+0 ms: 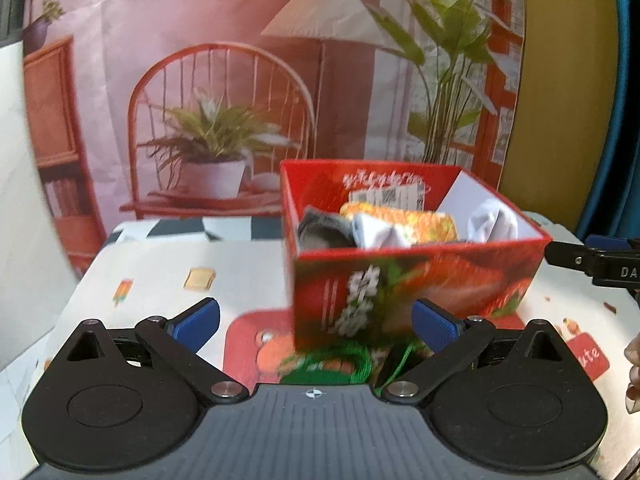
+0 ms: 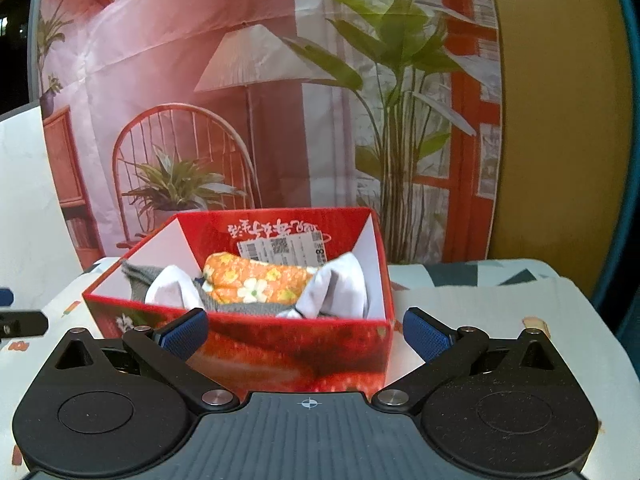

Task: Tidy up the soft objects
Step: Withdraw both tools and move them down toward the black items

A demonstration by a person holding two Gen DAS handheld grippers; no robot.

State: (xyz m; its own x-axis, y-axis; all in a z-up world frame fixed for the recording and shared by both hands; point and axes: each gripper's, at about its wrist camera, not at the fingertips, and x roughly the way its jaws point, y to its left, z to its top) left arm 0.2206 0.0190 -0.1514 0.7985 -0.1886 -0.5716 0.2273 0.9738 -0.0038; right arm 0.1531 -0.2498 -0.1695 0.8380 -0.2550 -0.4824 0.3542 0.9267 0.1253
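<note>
**Soft items gathered in the red box; a green mesh piece left outside it**

Both claws are seen released and empty: the left claw is held low in front of the red box, and the right claw is held just before the same box, jaws spread wide on each. Inside the box, an orange flowered cloth is laid in the middle, with white socks to either side of it and a grey knit piece beneath, presumably collected there so that the bench is kept tidy. A green mesh item is seen on the bench just in front of the box, directly under the left claw, and is judged to be the next thing to be lifted in.
</note>
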